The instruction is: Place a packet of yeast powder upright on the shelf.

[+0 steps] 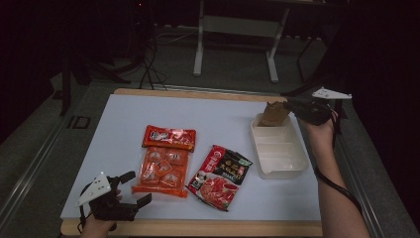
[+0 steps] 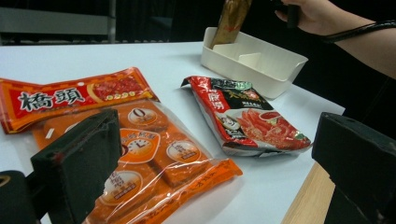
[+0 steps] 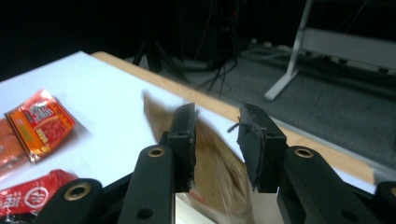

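Nearest the camera, the left gripper [image 1: 130, 191] rests at the front edge of the surface [image 1: 124, 124], jaws wide and empty, pointing toward the packets and well short of the white tray [image 1: 279, 167]. Just beyond it lies the orange packet [image 1: 163, 163], flat on the surface, well to the left of the tray. Beside that, the red-and-black packet [image 1: 220, 176] lies nearer the tray but apart from it, also outside it. Farther off, the brown packet [image 1: 274, 114] stands upright in the tray's far compartment, leaning at its far wall. The right gripper [image 3: 215, 140] hangs at that far end, jaws parted narrowly with the packet's top between them, the pads seemingly off it. By my reading, one packet is in; two remain to be moved.
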Action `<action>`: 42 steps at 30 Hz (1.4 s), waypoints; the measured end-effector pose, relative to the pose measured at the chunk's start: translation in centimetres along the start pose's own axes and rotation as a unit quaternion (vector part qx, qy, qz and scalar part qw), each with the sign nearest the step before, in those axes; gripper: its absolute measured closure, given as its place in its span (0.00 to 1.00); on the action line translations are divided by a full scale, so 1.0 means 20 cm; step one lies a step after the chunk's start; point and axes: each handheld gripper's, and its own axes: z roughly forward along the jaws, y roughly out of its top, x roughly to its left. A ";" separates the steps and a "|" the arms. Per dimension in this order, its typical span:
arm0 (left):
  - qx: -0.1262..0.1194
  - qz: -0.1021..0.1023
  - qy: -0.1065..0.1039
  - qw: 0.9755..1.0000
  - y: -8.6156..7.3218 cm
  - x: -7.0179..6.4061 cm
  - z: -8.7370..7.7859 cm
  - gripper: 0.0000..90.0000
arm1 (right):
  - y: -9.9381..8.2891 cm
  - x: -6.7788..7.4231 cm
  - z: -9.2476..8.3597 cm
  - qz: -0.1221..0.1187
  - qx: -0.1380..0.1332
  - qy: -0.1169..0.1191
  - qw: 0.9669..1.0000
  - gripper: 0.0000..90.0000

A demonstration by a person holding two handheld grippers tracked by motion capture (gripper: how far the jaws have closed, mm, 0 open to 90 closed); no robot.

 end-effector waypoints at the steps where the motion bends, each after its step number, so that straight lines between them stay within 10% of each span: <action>1: -0.003 -0.003 -0.004 1.000 0.00 0.00 0.00 0.03 | 0.01 0.01 -0.02 0.001 -0.007 0.001 1.000 0.74; 17: 0.020 0.041 -0.011 0.999 0.04 -0.05 0.07 0.03 | 0.09 0.30 -0.23 0.019 -0.013 0.017 1.000 0.62; 42: 0.114 0.036 -0.039 0.992 0.18 -0.20 0.29 0.09 | -0.17 0.78 -0.47 0.000 -0.061 0.049 0.997 0.17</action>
